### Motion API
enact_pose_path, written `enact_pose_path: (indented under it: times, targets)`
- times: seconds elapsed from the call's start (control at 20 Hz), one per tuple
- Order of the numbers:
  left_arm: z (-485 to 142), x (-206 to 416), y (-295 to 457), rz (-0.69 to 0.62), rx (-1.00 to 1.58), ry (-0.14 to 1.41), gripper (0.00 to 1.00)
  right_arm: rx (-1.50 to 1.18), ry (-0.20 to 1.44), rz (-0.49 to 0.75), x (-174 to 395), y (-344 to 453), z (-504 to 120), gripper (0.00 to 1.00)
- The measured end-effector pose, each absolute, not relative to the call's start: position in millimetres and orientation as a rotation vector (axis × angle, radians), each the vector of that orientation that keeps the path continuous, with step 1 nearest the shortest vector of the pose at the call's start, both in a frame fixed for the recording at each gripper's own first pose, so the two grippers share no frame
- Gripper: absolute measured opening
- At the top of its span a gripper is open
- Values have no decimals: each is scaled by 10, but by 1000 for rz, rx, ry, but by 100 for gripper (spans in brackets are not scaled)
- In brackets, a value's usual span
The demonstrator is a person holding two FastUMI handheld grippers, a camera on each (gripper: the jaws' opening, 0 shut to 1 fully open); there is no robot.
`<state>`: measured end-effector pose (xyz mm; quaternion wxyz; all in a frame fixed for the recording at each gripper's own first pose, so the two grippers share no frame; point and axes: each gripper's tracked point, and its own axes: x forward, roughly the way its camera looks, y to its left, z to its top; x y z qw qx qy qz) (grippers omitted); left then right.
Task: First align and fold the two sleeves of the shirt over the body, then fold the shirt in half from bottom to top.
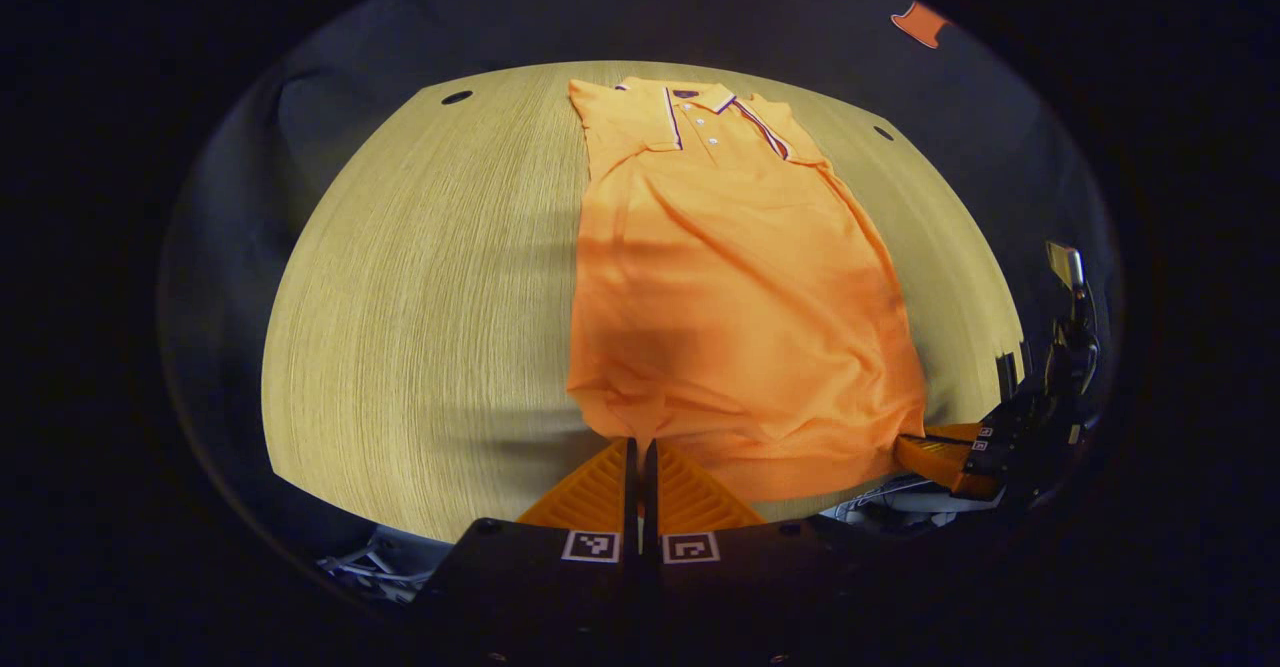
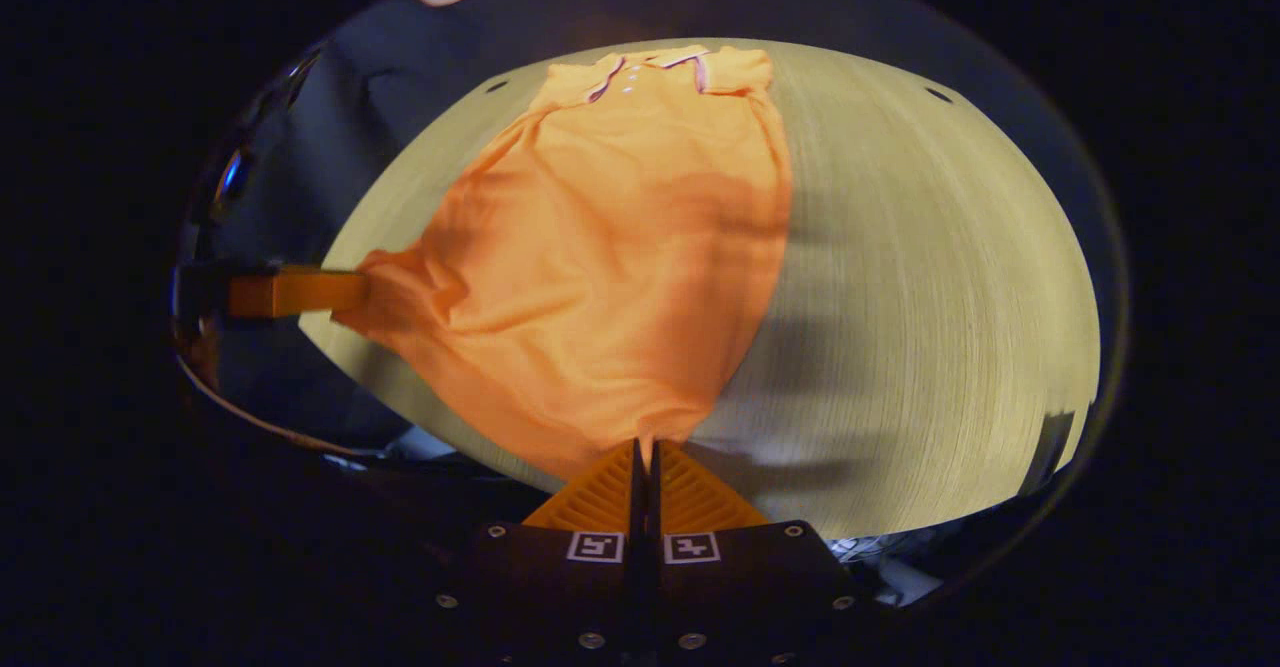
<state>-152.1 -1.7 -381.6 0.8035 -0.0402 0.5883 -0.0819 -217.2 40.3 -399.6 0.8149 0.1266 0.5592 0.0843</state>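
An orange polo shirt [image 1: 730, 277] lies on the wooden table [image 1: 430, 277], collar at the far end, both sleeves folded in over the body. My left gripper [image 1: 640, 442] is shut on the shirt's bottom hem at its near left corner. In the right gripper view the same shirt [image 2: 610, 267] stretches away from me, and my right gripper [image 2: 645, 442] is shut on the hem's other corner. The hem is lifted slightly and wrinkled between the two grips. The right gripper [image 1: 935, 455] shows at the shirt's right corner in the left gripper view, and the left gripper [image 2: 300, 292] shows at the left in the right gripper view.
The table [image 2: 930, 277] has bare wood on both sides of the shirt. Two small dark holes [image 1: 456, 97] sit near its far corners. The black booth wall rises behind it. Some pale clutter [image 1: 370, 562] lies below the table's near edge.
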Motion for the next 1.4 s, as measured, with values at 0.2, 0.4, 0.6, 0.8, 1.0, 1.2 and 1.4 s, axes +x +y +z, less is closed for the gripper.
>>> enact_pose_path:
  times: [0.2,0.4,0.6,0.8,1.0,1.2,1.4]
  targets:
    - [-3747,-1398,1,-180,-112,1239,1,376,1129,132,-1848,240,-3909,1]
    - [-3638,-1166,-30,-203,-116,1193,1,403,1060,113,-1519,164,-3708,1]
    - [-3501,-774,-78,-231,-107,1133,1,419,992,127,-1108,89,-3458,0]
    - [-3430,-314,-94,-245,-106,1087,2,415,937,113,-655,-33,-3299,1]
    - [-3353,107,-48,-259,-107,1053,1,405,908,97,-315,-150,-3175,1]
    - [-3299,633,-38,-277,-98,1018,1,368,870,76,157,-259,-3069,1]
    - [-3285,1197,-68,-301,-73,986,1,338,840,46,712,-337,-3010,0]
